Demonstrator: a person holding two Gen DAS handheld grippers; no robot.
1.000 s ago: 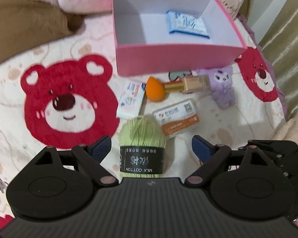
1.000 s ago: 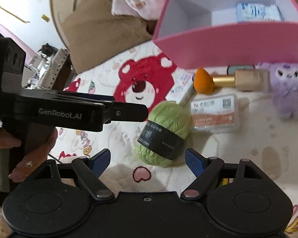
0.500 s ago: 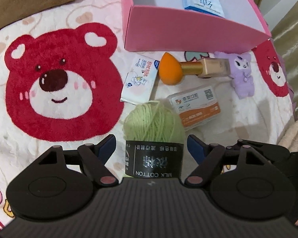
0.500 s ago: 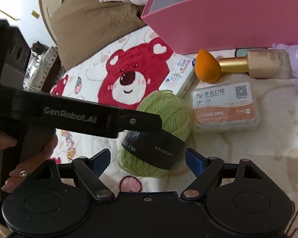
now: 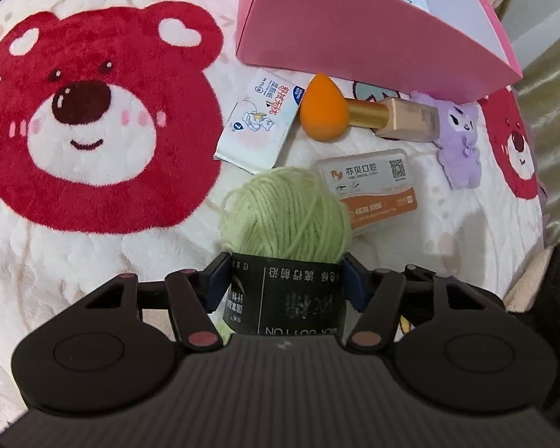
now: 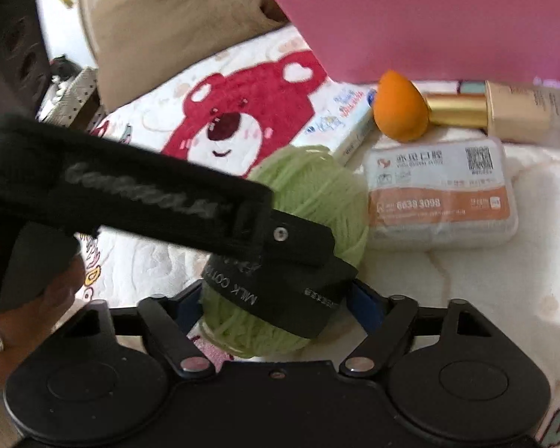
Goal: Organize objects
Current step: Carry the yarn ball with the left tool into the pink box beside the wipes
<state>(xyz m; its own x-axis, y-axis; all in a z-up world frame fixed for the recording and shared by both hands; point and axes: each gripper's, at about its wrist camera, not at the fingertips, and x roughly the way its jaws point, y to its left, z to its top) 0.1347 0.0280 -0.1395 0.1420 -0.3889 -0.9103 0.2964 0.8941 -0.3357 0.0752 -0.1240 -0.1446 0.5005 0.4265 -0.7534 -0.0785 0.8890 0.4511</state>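
Left claw [image 5: 285, 283]: jaws had just closed, pinching green yarn ball [image 5: 285, 212] | right claw [image 6: 276, 304]: closing, straddled its lower end, contact unclear | bear blanket [image 5: 93, 261] beneath

Both grippers are matte black, with blue pads [image 5: 349, 280] and round copper-coloured pivot pins. The left gripper [image 6: 280, 261] bears pale "GenRobot.AI" lettering (blurred) and a silver screw.

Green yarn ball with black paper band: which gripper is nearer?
Left gripper: jaws, just closing, press the green yarn ball's band. Right gripper straddles its end, jaws also closing, contact unclear.
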